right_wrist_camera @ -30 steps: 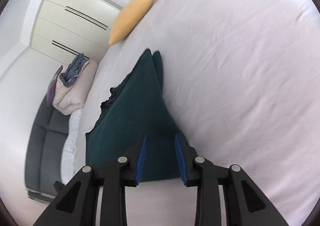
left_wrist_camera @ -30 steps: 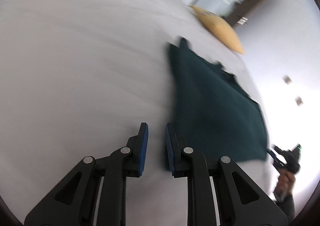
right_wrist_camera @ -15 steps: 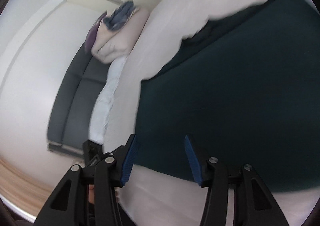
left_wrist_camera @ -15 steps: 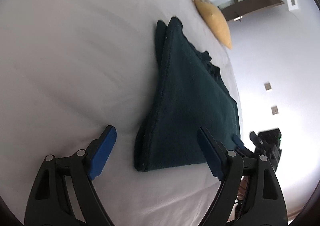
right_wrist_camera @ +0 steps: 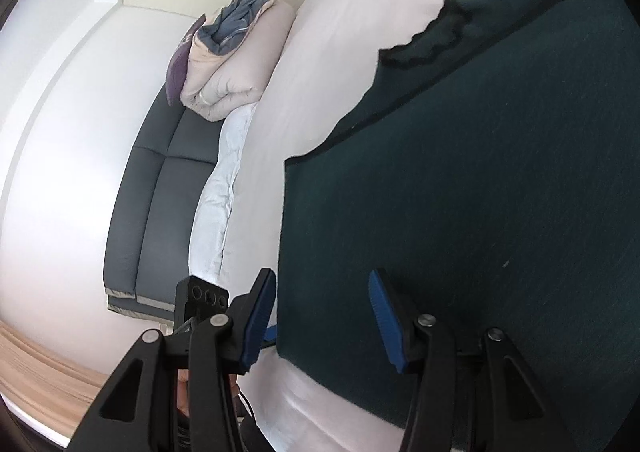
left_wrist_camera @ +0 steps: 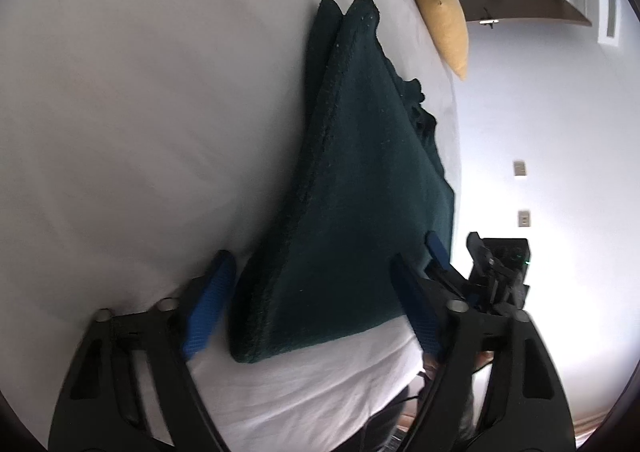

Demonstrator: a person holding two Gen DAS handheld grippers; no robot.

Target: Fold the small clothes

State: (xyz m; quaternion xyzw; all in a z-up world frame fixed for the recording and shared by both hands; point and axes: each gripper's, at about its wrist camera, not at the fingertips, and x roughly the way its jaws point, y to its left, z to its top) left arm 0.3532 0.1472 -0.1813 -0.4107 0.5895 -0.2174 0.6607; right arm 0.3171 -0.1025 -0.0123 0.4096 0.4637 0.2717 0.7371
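Both grippers spread wide over the near corners of a folded dark green knit garment on a white bed.

The white bed sheet (left_wrist_camera: 120, 112) fills the left of the left wrist view, and the folded dark green knit garment (left_wrist_camera: 360, 192) lies flat on it in the centre, its long axis running from the lower centre to a narrow double-layered tip at the upper centre, pointing toward the yellow cushion (left_wrist_camera: 440, 4) at the top right. The left gripper (left_wrist_camera: 316, 304) reaches in from the bottom edge, released, its blue-padded fingers straddling the garment's near left corner. In the right wrist view the right gripper (right_wrist_camera: 322, 316) is likewise spread, low over the near edge of the garment (right_wrist_camera: 480, 192) at the bottom centre.
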